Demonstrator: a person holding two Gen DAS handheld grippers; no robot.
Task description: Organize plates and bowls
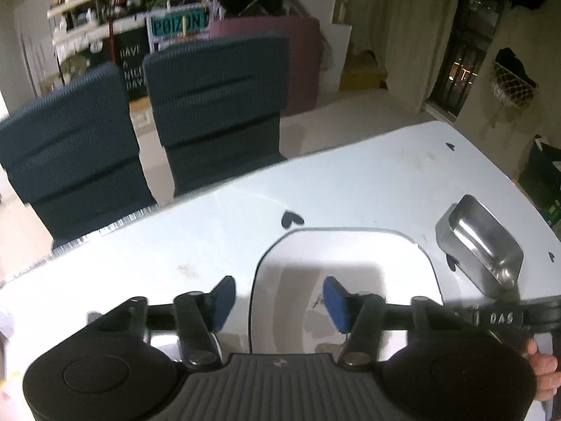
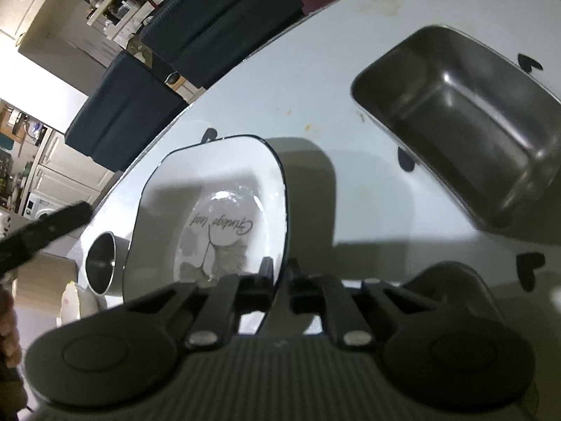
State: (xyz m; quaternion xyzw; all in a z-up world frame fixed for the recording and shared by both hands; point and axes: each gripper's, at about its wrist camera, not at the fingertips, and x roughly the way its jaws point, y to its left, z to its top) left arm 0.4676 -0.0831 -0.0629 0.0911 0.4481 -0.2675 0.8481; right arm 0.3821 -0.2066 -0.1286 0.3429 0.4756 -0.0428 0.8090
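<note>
A white square plate (image 1: 333,249) with a dark rim and a leaf print lies on the white table. In the right wrist view the plate (image 2: 210,189) is tilted, and my right gripper (image 2: 280,273) is shut on its near rim. My left gripper (image 1: 277,298) is open, its blue pads either side of the plate's left edge, one pad over the plate. A steel rectangular tray (image 1: 484,242) stands to the right of the plate; it also shows in the right wrist view (image 2: 466,122). A small steel bowl (image 2: 101,266) sits left of the plate.
The table (image 1: 350,182) has small black heart stickers. Two dark blue chairs (image 1: 217,105) stand at its far edge. A white object (image 2: 73,305) lies near the steel bowl. Shelves and clutter fill the room behind.
</note>
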